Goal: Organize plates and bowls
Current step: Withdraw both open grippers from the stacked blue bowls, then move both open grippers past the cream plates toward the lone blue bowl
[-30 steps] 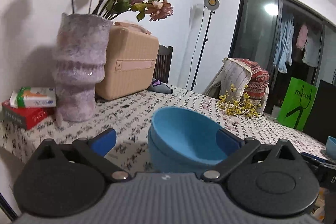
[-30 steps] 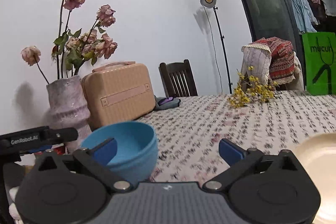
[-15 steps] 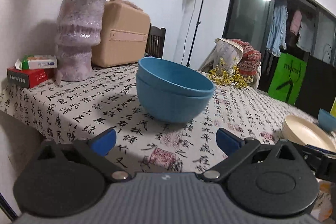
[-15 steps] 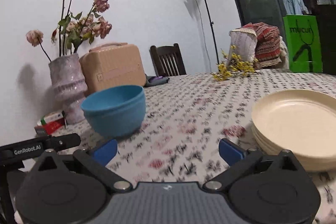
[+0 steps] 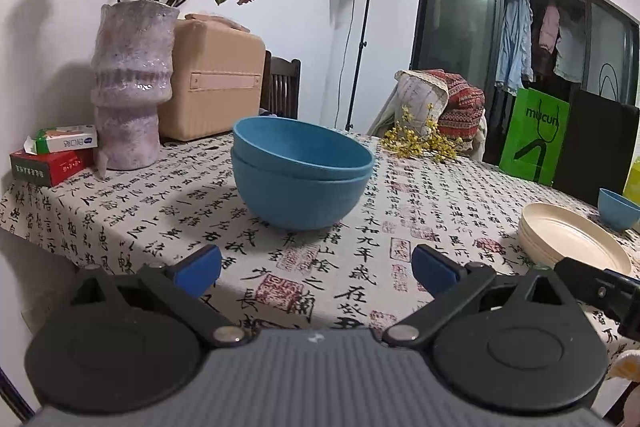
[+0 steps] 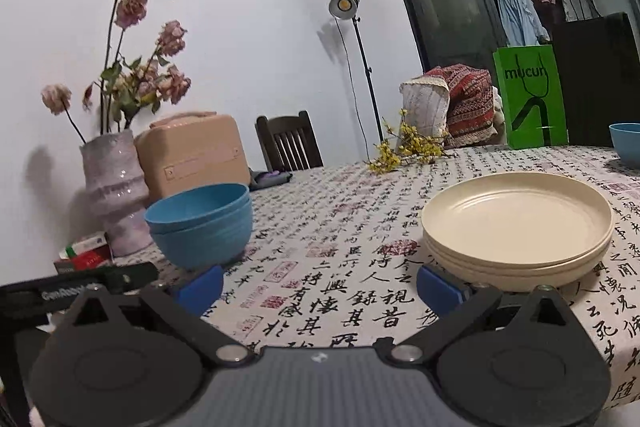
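Your left gripper (image 5: 316, 267) and right gripper (image 6: 318, 285) hung spread, empty. Stacked blue bowls (image 5: 300, 175) sat mid-table; plate stack (image 6: 516, 227) nearby. Likely light, rigid, slick: pinch rim.

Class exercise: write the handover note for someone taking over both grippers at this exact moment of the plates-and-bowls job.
Left gripper: open, empty.
Right gripper: open, empty.
Two nested blue bowls stand near the vase.
Cream plates sit stacked on the tablecloth.
One small blue bowl stands alone at the far right.
Left: probably nest that bowl with the others.
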A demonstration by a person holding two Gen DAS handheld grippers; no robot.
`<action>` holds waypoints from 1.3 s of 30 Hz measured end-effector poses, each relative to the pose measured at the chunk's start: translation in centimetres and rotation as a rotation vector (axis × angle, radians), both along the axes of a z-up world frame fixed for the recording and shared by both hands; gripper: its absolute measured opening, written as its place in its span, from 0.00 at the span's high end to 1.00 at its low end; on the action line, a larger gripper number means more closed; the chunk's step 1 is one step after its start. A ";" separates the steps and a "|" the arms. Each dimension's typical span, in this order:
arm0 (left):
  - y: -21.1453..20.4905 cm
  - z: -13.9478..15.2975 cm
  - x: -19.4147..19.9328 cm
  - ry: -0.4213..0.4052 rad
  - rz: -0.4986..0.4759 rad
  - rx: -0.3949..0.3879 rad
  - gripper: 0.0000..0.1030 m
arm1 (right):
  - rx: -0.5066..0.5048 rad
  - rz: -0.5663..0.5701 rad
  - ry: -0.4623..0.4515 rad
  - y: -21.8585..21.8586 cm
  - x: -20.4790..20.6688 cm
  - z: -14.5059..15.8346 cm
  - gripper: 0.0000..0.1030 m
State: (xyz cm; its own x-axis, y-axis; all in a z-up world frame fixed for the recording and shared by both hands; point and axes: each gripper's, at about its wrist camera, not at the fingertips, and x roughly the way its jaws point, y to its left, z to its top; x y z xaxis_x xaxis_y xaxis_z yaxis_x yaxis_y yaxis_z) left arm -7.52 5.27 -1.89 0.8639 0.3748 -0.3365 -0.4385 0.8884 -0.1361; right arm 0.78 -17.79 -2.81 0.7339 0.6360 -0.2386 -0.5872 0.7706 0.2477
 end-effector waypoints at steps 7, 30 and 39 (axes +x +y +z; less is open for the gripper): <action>-0.7 0.0 0.4 0.018 -0.024 0.009 0.00 | -0.031 -0.012 -0.001 -0.1 0.0 0.3 0.00; -4.5 0.9 6.8 -0.013 -0.222 0.047 0.00 | -0.103 -0.284 -0.051 -6.0 2.8 0.2 0.00; -7.6 1.4 10.2 -0.026 -0.318 0.071 0.00 | -0.113 -0.400 -0.065 -9.6 4.6 0.0 0.00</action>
